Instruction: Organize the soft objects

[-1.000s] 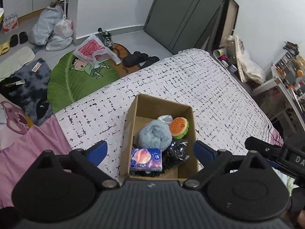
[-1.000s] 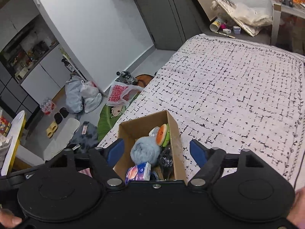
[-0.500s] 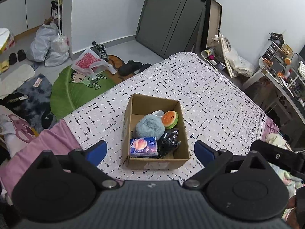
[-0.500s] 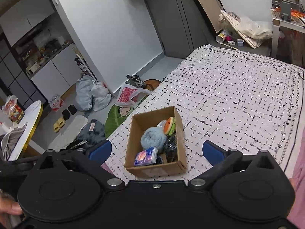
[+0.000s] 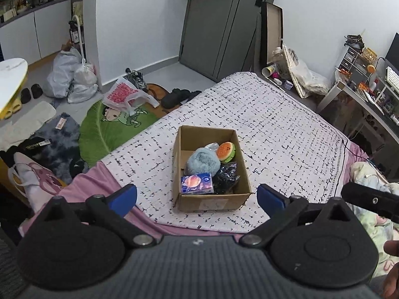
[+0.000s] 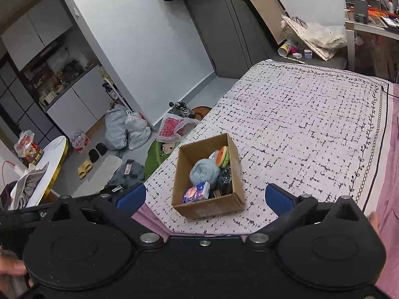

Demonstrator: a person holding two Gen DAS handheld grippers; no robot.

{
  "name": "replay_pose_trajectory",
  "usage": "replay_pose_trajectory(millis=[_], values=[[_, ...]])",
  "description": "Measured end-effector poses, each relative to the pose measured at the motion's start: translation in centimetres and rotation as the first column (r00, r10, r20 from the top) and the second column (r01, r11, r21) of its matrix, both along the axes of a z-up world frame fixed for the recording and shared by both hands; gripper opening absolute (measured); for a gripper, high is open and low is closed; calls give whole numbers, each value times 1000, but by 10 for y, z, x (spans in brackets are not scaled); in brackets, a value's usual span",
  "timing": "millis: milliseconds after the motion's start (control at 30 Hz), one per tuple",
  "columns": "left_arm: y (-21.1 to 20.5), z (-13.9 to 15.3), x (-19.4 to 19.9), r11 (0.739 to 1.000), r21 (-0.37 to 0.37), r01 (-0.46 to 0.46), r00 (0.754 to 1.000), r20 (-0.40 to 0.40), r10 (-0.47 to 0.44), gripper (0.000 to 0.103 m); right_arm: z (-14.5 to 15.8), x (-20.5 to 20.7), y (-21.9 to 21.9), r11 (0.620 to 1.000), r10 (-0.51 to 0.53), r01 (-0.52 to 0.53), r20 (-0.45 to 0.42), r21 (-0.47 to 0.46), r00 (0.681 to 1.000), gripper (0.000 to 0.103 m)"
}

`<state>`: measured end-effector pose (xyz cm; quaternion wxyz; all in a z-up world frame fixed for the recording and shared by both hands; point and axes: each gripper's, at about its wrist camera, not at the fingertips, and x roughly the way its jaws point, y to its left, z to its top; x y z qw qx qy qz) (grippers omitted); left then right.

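Both our grippers, left gripper and right gripper, have just been opening and stand released, nothing between them. We see the soft objects inside the cardboard box on the bed

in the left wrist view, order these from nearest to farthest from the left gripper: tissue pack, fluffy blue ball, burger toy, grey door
1. Tissue pack, front left corner of the cardboard box, closest to the open left gripper.
2. Fluffy blue ball, middle of the box, just behind the pack.
3. Burger toy, against the box's right wall, farther back.
4. Grey door, across the room beyond the bed.
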<state>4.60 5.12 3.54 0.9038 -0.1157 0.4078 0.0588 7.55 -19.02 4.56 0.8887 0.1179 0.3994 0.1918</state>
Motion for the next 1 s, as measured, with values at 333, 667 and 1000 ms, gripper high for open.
replay_pose_trajectory(millis=[333, 667, 1000], values=[[11, 8, -31, 1000, 7, -27, 999, 24, 26, 102, 15, -33, -10, 1000, 8, -6, 50, -31, 999, 103], [7, 3, -47, 1000, 20, -8, 1000, 25, 8, 102, 17, -55, -10, 997, 25, -20, 68, -74, 997, 103], [-6, 2, -57, 998, 51, 22, 999, 29, -24, 102, 11, -65, -12, 998, 28, -24, 73, -58, 997, 103]])
